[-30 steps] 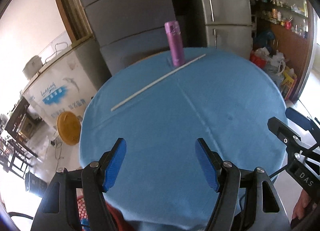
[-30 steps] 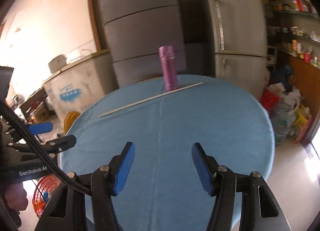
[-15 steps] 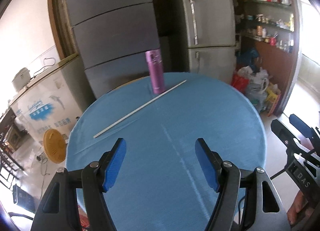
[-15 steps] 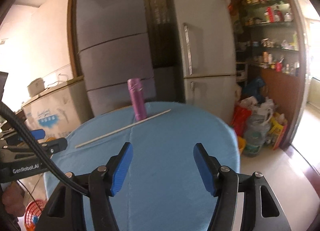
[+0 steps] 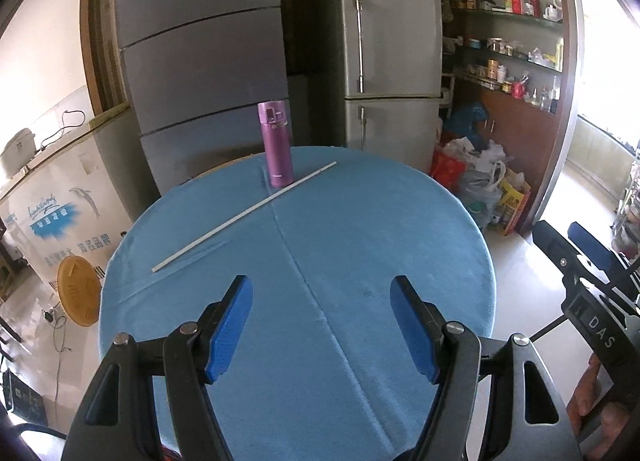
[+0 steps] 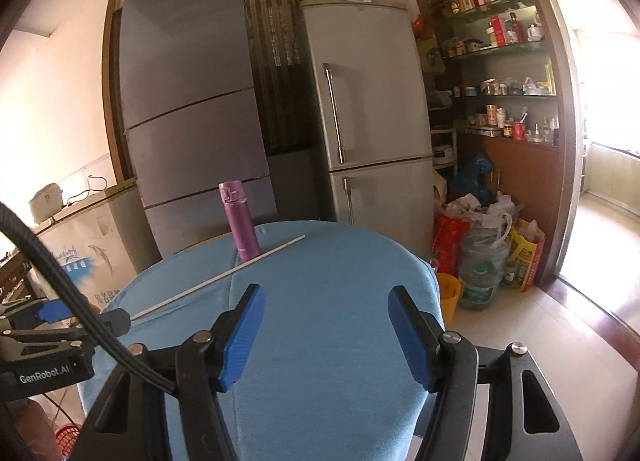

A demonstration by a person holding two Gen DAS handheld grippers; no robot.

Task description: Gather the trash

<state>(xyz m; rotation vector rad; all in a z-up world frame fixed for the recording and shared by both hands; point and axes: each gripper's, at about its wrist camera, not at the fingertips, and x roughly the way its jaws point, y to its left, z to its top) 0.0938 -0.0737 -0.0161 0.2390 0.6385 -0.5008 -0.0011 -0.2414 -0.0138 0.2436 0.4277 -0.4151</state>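
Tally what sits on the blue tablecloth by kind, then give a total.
Purple flask: 1, upright at the far edge.
Long white stick: 1, lying flat in front of the flask.
Total: 2. Both grippers, left and right, are open and hold nothing.

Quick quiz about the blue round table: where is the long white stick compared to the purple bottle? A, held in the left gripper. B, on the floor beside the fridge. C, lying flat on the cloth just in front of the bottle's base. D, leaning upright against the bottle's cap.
C: the white stick lies flat on the blue tablecloth, passing just in front of the base of the upright purple bottle; both grippers are open and hold nothing.
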